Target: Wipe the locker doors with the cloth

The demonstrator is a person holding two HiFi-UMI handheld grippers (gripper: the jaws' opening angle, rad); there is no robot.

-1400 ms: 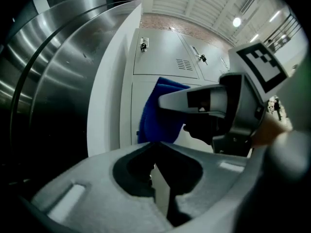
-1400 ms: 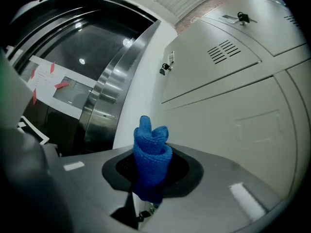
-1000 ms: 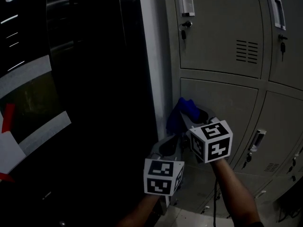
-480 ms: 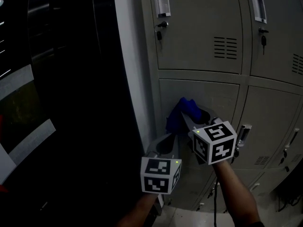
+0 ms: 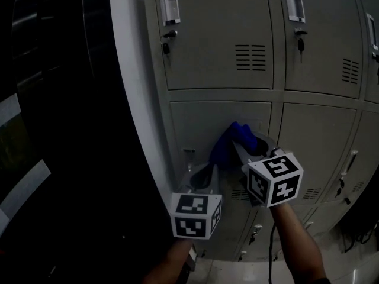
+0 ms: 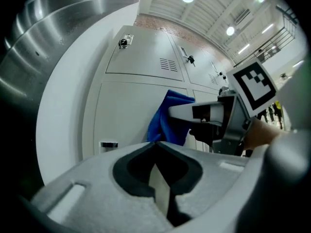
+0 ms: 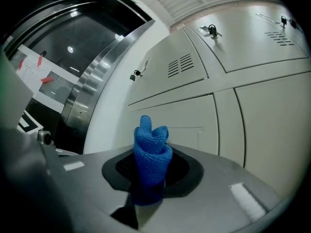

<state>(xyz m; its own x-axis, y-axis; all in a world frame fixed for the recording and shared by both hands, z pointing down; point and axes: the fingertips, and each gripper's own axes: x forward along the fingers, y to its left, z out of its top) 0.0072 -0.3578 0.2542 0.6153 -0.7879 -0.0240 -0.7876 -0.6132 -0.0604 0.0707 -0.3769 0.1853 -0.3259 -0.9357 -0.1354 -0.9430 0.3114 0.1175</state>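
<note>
**Blue cloth pinched at the lower door**

Low in the centre of the head view sat the left gripper, jaws pressed together on nothing. Just to its right, the right gripper was pinching the cloth, a blue bunch that stood up between its jaws. The cloth was at the lower locker door, mid-frame, though contact was unclear. Beyond, across the top, ran the upper locker doors.
</note>
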